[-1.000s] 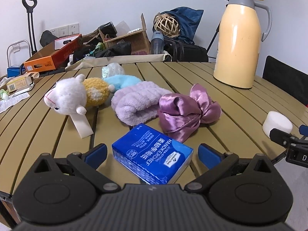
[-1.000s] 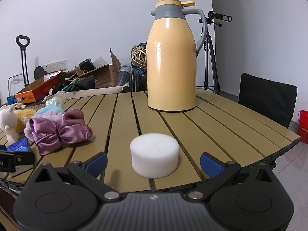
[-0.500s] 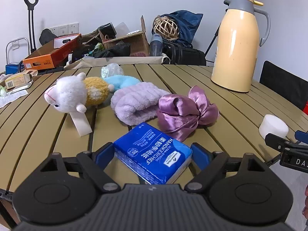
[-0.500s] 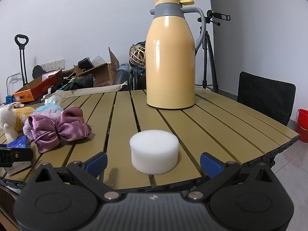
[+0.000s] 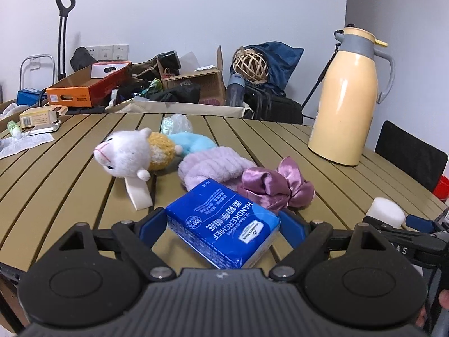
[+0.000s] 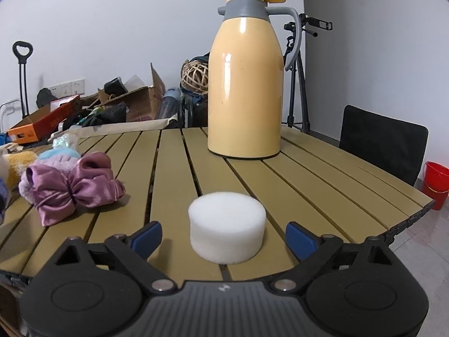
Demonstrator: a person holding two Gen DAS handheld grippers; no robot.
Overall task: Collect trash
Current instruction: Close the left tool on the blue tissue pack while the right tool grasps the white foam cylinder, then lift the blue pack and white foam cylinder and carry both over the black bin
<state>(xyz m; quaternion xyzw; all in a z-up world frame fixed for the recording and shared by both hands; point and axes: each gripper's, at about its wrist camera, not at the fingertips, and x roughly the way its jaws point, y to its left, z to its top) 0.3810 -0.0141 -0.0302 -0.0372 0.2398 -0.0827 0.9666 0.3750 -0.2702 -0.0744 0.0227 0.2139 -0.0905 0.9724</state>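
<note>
Now both tongs engage their targets during trash collection.
Left tongs (image 5: 221,226) are clamped on the blue tissue pack (image 5: 224,226), pads against its sides, tilted and apparently raised from the tabletop (image 5: 70,174); the next move is judged to be carrying it clear of the satin bow (image 5: 276,189) and plush toy (image 5: 132,156). Right tongs (image 6: 224,234), jaws just narrowing, straddle the white foam puck (image 6: 227,234) near the edge without touching; closing follows. The yellow thermos (image 6: 247,84) stands well apart.
</note>
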